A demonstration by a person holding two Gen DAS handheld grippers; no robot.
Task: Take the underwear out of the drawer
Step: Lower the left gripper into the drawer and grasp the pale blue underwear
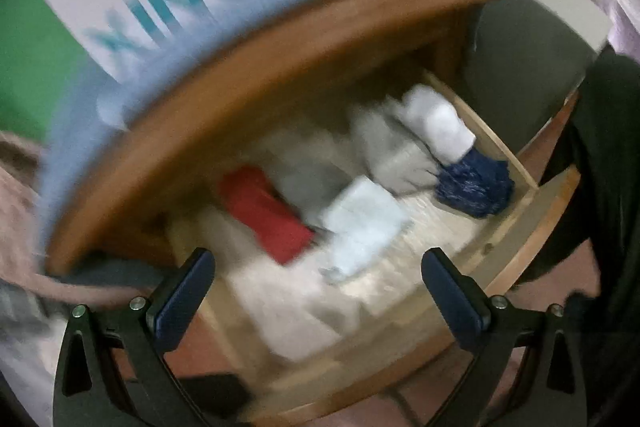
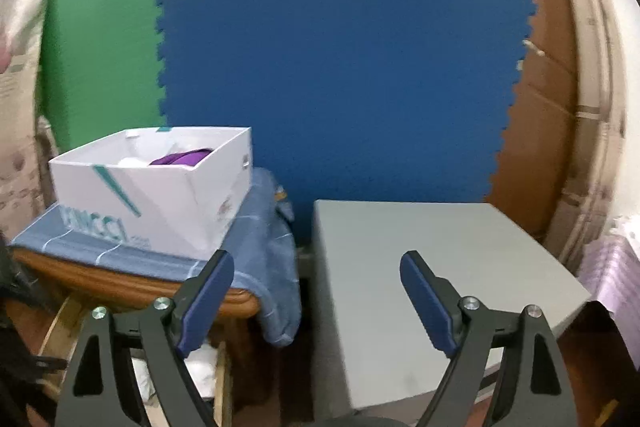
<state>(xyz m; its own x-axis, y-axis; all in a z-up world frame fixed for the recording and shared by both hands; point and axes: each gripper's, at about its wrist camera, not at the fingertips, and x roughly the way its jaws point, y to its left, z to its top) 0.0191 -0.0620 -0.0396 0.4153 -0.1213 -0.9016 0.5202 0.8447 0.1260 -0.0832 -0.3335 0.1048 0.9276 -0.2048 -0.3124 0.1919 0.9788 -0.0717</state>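
Observation:
In the blurred left wrist view the wooden drawer (image 1: 516, 223) stands pulled out below the cabinet top. Folded pieces lie in it: a red one (image 1: 264, 215), a pale blue one (image 1: 362, 223), a grey one (image 1: 384, 151), a white one (image 1: 436, 123) and a dark blue one (image 1: 476, 187). My left gripper (image 1: 316, 293) is open and empty, just above the drawer's near side. My right gripper (image 2: 316, 297) is open and empty, held higher, facing the wall. A corner of the drawer (image 2: 218, 375) with white cloth shows at the lower left of the right wrist view.
A white box (image 2: 160, 199) with teal letters holds a purple cloth (image 2: 182, 159) and sits on a blue cloth (image 2: 256, 251) over the wooden cabinet top (image 1: 280, 67). A grey cabinet (image 2: 432, 267) stands to the right. Blue and green foam mats (image 2: 340, 67) cover the wall.

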